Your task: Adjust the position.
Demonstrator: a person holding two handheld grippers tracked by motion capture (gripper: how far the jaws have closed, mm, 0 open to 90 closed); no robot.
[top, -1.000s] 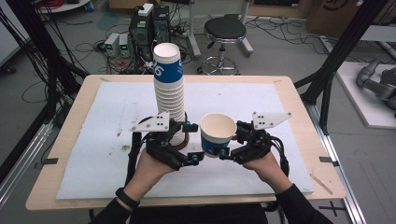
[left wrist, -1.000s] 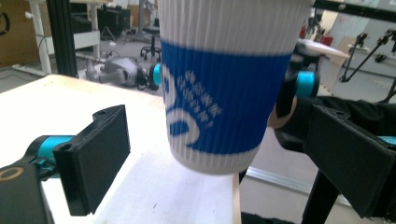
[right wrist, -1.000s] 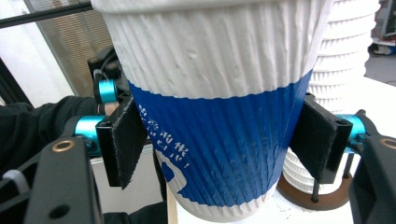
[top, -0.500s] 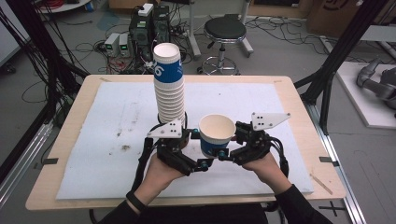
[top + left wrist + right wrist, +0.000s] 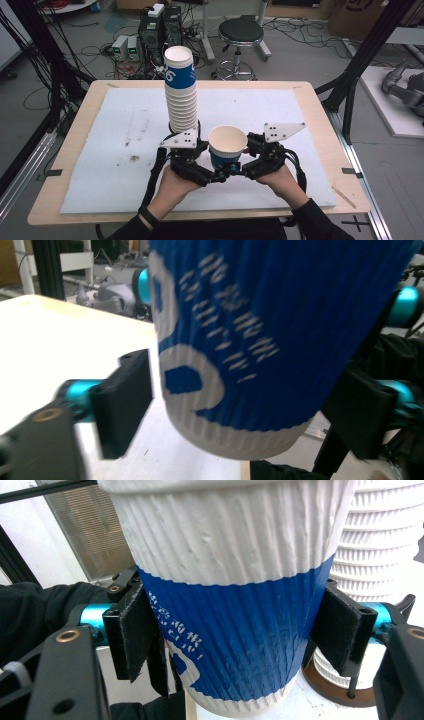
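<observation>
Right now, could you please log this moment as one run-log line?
right gripper: shut on paper cup | left gripper: jaws just closing around cup, contact unclear | cup stack: upright behind

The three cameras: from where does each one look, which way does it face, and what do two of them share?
High view: above the person's side, facing forward and down on the table; forearms, left tool and right tool show.
Left gripper view: rides the left tool, looking along its jaws at the blue-and-white cup.
Right gripper view: rides the right tool, facing the same cup; a sleeve shows.
Shared: right and high views both show the cup stack.
</observation>
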